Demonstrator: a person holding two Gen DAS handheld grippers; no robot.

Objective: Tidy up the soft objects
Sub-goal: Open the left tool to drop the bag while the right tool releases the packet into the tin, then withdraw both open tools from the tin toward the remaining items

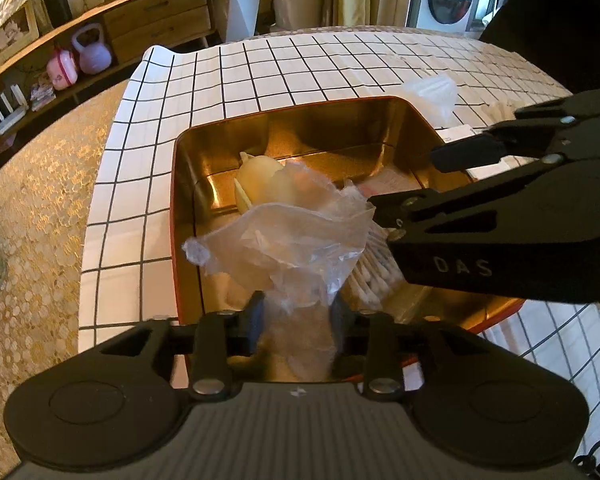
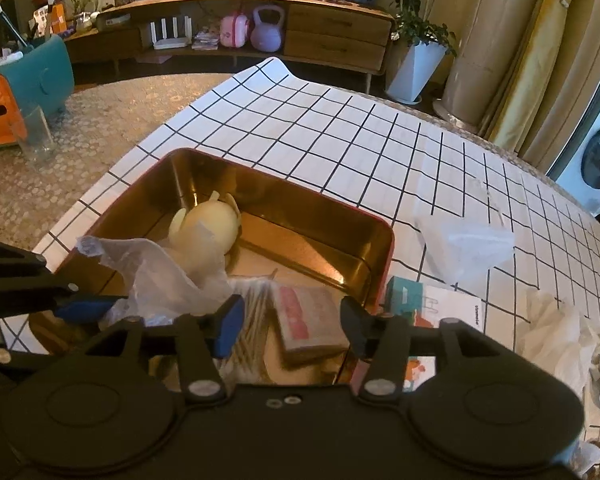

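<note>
The left gripper (image 1: pixel 296 312) pinches a clear plastic bag (image 1: pixel 288 236); the spread right gripper (image 1: pixel 404 178) reads "DAS".

Clear bag (image 1: pixel 296 240) hides cotton swabs (image 1: pixel 374 280); pink packet (image 2: pixel 312 320) print blurred.

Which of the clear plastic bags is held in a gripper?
The crumpled bag over the gold tin, pinched by the left gripper. The other bag lies loose on the checked cloth outside the tin, untouched.
</note>
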